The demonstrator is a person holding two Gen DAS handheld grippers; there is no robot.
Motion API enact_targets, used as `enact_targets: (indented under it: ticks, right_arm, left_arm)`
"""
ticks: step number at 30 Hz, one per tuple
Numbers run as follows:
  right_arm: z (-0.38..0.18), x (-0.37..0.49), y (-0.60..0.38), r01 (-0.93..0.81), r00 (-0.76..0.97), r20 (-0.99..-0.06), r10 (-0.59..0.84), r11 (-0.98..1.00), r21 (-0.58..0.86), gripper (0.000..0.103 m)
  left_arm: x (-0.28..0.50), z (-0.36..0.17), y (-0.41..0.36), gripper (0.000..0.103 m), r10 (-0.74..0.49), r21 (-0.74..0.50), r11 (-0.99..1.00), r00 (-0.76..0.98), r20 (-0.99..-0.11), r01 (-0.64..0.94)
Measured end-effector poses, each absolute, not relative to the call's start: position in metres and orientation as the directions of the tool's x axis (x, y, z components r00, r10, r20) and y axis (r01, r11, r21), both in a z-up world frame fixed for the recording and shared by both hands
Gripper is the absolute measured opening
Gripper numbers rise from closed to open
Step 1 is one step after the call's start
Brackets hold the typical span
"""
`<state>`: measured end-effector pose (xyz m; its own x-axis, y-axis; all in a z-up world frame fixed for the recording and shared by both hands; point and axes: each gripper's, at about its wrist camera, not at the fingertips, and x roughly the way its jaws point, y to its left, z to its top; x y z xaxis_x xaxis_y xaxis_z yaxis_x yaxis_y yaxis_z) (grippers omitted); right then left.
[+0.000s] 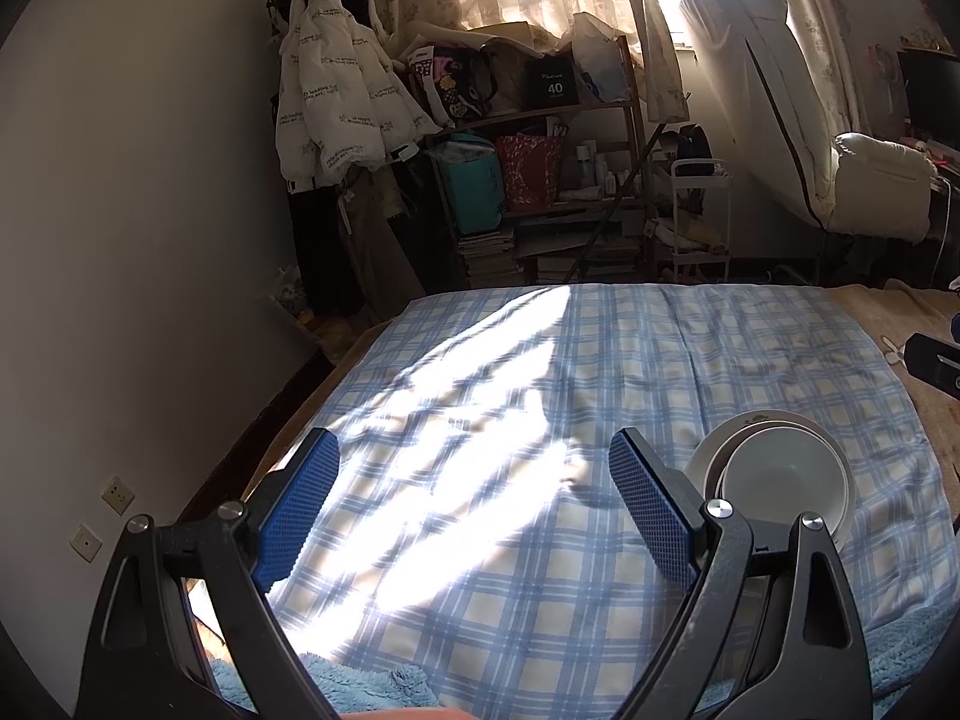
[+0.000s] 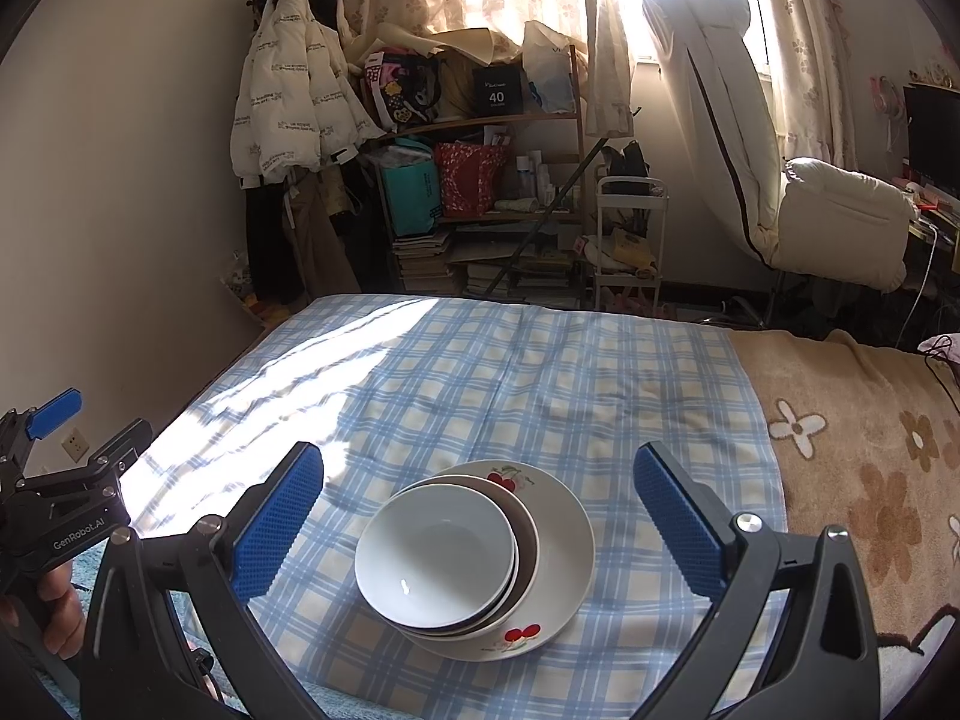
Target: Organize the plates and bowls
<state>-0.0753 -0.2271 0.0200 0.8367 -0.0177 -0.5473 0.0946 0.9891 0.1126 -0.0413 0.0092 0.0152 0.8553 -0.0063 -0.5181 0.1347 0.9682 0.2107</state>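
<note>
A white bowl [image 2: 438,558] sits on top of a nest of bowls, one of them dark inside, all on a white plate [image 2: 564,540] with red cherry prints. The stack rests on the blue plaid cloth [image 2: 540,384]. My right gripper [image 2: 478,465] hovers just before it, open, with the stack low between the blue pads [image 2: 678,522] and touching neither. My left gripper [image 1: 474,447] is open over bare cloth. The bowl stack [image 1: 780,480] lies to its right, partly behind the right finger. In the right wrist view, the left gripper [image 2: 90,429] shows at the left edge, held by a hand [image 2: 54,606].
The cloth covers a bed, with a brown flowered blanket [image 2: 870,468] to its right and a wall [image 1: 150,240] close on the left. Beyond the bed's far edge stand a cluttered wooden shelf [image 2: 480,180], hanging white jackets [image 2: 288,96], a small white cart [image 2: 630,234] and a padded chair [image 2: 840,222].
</note>
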Motion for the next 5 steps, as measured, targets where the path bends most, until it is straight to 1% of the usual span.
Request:
enact_targets:
  ticks: [5]
  right_arm:
    - [0.0200, -0.0752, -0.2283, 0.094, 0.837, -0.548, -0.017, 0.989, 0.113, 0.103]
  left_arm:
    - [-0.0412, 0.0151, 0.0098, 0.090, -0.003, 0.212, 0.968, 0.856, -0.517, 0.132]
